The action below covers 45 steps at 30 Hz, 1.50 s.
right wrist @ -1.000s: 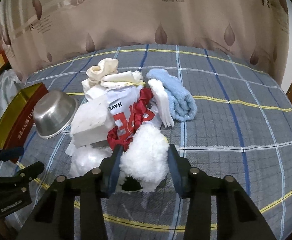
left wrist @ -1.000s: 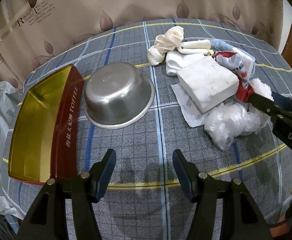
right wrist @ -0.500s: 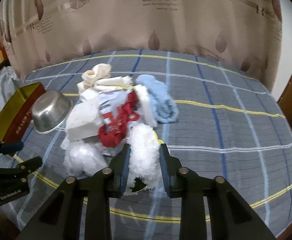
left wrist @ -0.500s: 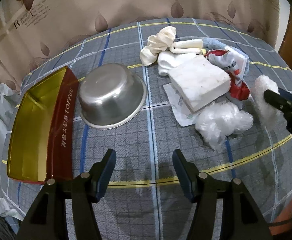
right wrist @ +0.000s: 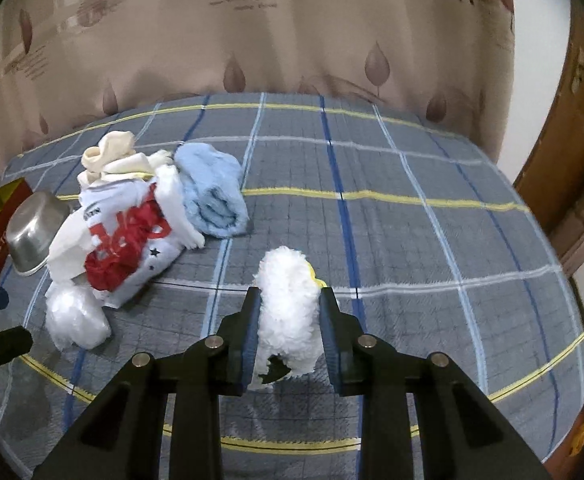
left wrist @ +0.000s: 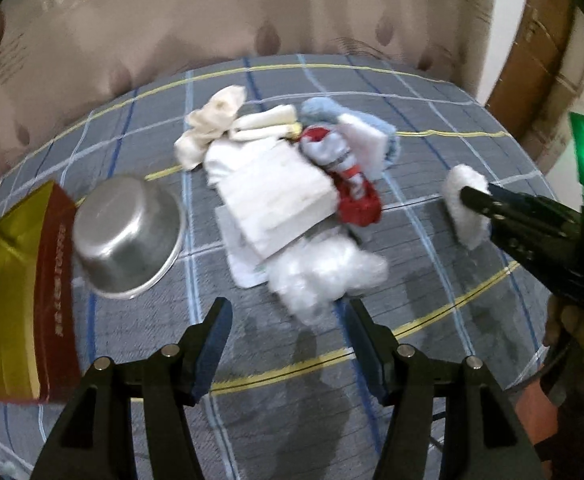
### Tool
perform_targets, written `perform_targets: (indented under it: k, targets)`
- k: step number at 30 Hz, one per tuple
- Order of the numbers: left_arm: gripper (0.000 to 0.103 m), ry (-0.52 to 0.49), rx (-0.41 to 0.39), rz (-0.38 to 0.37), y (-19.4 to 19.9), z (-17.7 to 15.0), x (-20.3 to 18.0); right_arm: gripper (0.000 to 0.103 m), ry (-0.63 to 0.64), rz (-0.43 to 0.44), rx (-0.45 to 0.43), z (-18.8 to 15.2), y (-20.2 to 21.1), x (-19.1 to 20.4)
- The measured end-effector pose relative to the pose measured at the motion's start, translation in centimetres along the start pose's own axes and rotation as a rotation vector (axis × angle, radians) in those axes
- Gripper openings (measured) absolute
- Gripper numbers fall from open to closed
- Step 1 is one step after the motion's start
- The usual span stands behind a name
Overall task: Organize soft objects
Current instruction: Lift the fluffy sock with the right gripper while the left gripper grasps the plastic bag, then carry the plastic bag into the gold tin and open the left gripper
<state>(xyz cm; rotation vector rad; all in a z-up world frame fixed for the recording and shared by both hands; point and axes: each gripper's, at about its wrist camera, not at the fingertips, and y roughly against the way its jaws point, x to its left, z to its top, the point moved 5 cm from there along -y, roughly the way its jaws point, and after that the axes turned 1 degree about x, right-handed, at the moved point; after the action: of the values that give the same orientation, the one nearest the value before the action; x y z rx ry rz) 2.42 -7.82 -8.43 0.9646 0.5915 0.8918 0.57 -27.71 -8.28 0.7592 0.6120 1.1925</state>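
My right gripper (right wrist: 290, 312) is shut on a fluffy white cloth (right wrist: 288, 300) and holds it above the checked bedspread, right of the pile; the cloth also shows in the left wrist view (left wrist: 465, 204). The pile holds a white foam block (left wrist: 276, 196), a red and white garment (right wrist: 128, 236), a rolled blue towel (right wrist: 212, 192), cream socks (right wrist: 112, 156) and a crumpled clear plastic bag (left wrist: 323, 276). My left gripper (left wrist: 288, 320) is open and empty, low in front of the bag.
An upturned steel bowl (left wrist: 126, 232) and an open red and gold tin (left wrist: 16, 292) lie left of the pile. A beige curtain (right wrist: 292, 28) hangs behind the bed. A wooden door (right wrist: 571, 140) stands at the right.
My right gripper has lifted the fluffy white cloth away from the pile and carried it to the right. My left gripper has turned right, toward the pile.
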Motion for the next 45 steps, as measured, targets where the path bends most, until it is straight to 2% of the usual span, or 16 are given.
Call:
perform_targets:
  k: [5, 8, 12, 16, 19, 25, 29, 31, 32, 33, 41, 43, 45]
  targets:
    - [0.061, -0.031, 0.030, -0.047, -0.6, 0.6, -1.6, 0.033, -0.023, 0.032, 0.006, -0.1, -0.5, -0.4]
    - [0.061, -0.056, 0.050, -0.038, -1.6, 0.9, -1.9, 0.038, -0.029, 0.039, 0.016, -0.2, -0.7, -0.5]
    - [0.061, -0.061, 0.060, -0.046, -2.7, 1.3, -2.3, 0.038, -0.036, 0.051, 0.020, -0.4, -0.8, -0.5]
    - [0.061, -0.070, 0.095, -0.017, -4.4, 1.6, -2.4, 0.038, -0.039, 0.057, 0.021, -0.5, -1.0, -0.6]
    - [0.061, -0.041, 0.121, -0.036, -5.2, 1.8, -2.4, 0.039, -0.045, 0.067, 0.026, -0.6, -1.1, -0.6]
    - [0.061, -0.026, 0.138, -0.008, -6.6, 2.0, -2.4, 0.039, -0.037, 0.070, 0.033, -0.6, -1.3, -0.2]
    - [0.061, 0.014, 0.147, -0.039, -7.0, 1.8, -2.3, 0.039, -0.034, 0.065, 0.034, -0.6, -1.3, -0.2]
    - [0.059, 0.038, 0.143, -0.058, -7.0, 1.8, -2.1, 0.039, -0.040, 0.070, 0.034, -0.6, -1.3, -0.2]
    - [0.049, 0.044, 0.145, -0.060, -7.0, 1.8, -2.0, 0.039, -0.040, 0.071, 0.035, -0.6, -1.4, -0.2]
    - [0.045, 0.046, 0.143, -0.069, -6.9, 1.8, -2.0, 0.039, -0.041, 0.072, 0.035, -0.6, -1.4, -0.2]
    - [0.041, 0.038, 0.113, -0.067, -5.3, 1.3, -1.5, 0.039, -0.044, 0.073, 0.033, -0.8, -1.4, -0.2]
    - [0.041, 0.031, 0.108, -0.044, -4.8, 1.2, -1.3, 0.039, -0.037, 0.076, 0.040, -0.8, -1.4, -0.2]
    - [0.041, 0.039, 0.099, -0.060, -4.1, 1.2, -1.2, 0.039, -0.033, 0.070, 0.038, -0.8, -1.3, -0.1]
